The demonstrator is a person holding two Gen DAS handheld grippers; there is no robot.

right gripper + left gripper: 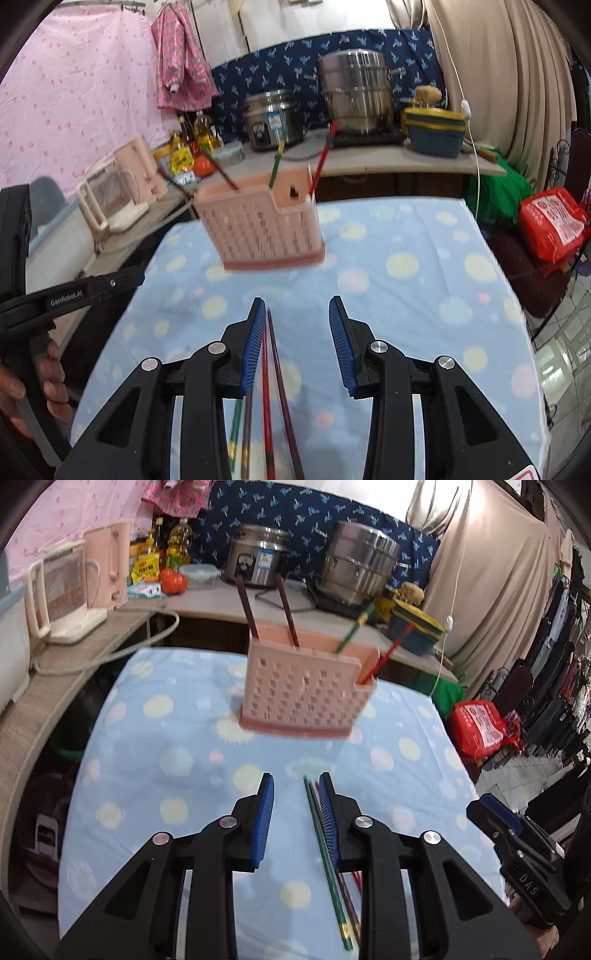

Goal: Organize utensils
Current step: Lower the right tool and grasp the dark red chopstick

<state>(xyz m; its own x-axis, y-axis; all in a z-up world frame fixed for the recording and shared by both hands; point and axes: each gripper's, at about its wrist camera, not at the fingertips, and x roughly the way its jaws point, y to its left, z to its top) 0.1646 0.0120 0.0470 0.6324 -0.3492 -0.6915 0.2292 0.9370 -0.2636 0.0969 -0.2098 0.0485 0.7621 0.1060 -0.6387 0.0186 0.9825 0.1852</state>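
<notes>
A pink perforated utensil holder [306, 696] stands on the blue dotted tablecloth [166, 746]; it also shows in the right wrist view [258, 229]. Several chopsticks stick up from it: two dark brown [286, 609], one green [351, 633], one red [384, 657]. More chopsticks lie on the cloth: a green one [328, 871] beside my left gripper's right finger, and red and dark ones [269, 391] beside my right gripper's left finger. My left gripper [295, 786] and right gripper [297, 310] are both open and empty, short of the holder.
Behind the table a counter [221, 607] carries a rice cooker [258, 557], a steel pot [356, 561], a blue-and-yellow box [415, 626], oil bottles, a tomato and kettles [66, 590]. A red bag [480, 729] lies right of the table. The other gripper shows at each view's edge [517, 849].
</notes>
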